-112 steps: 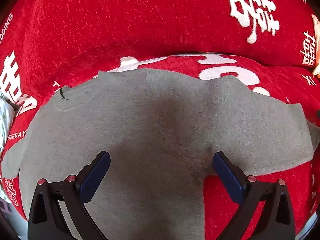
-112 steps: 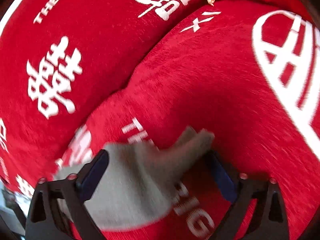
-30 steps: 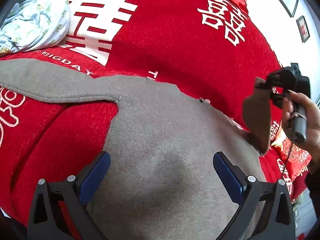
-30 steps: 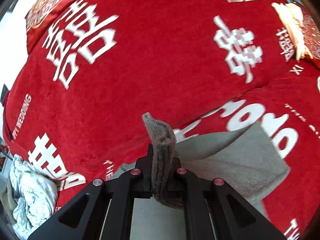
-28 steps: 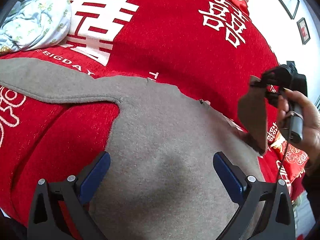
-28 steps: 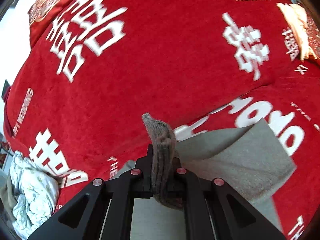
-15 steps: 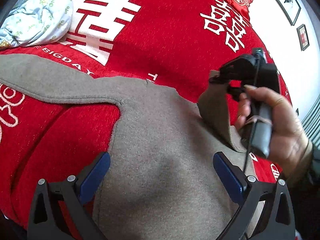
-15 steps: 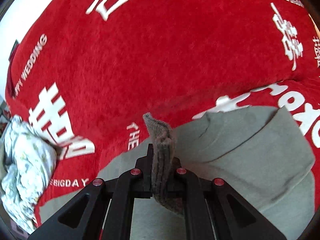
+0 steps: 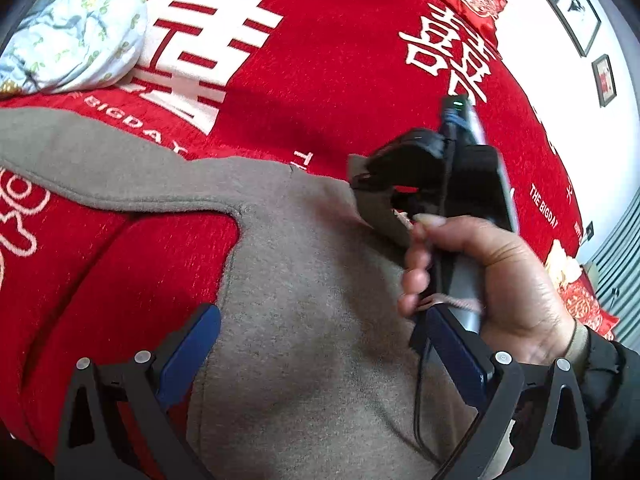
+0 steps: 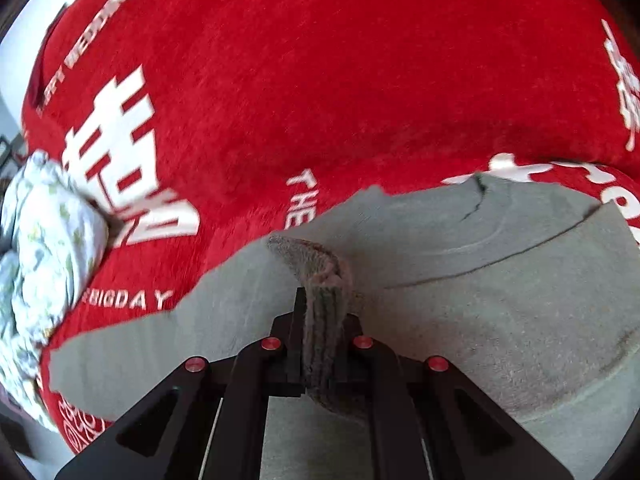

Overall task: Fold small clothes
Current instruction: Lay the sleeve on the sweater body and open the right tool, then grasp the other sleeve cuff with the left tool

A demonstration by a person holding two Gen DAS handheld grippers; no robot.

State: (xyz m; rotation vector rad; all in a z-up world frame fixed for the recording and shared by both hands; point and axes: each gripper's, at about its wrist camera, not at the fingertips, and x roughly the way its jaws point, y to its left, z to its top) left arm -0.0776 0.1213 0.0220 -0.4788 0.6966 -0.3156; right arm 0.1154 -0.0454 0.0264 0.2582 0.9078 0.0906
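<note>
From the left wrist camera, the left gripper (image 9: 320, 354) stands wide open, its blue-padded fingers (image 9: 188, 350) spread over the body of a grey fleece top (image 9: 304, 288) and gripping nothing. The top lies on a red wedding bedspread (image 9: 320, 72) printed with white characters; one sleeve (image 9: 100, 168) runs out flat toward the left edge. To the right, the person's right hand (image 9: 492, 276) holds the right gripper (image 9: 362, 176) by its handle above the top, with a fold of the grey cloth caught at its tip. A pale floral bundle (image 9: 76, 32) lies on the bedspread at the upper left — well apart from the top. Framed pictures (image 9: 602, 80) hang on the white wall at the upper right.

From the right wrist camera, the right gripper (image 10: 324, 328) is clamped tight on a bunched piece of the grey fleece top (image 10: 500, 280), which stands up between the fingers. The rest of the garment spreads below and to the right, its neckline (image 10: 480, 200) near the far edge. The floral bundle (image 10: 44, 240) sits at the left on the bedspread (image 10: 340, 80).
</note>
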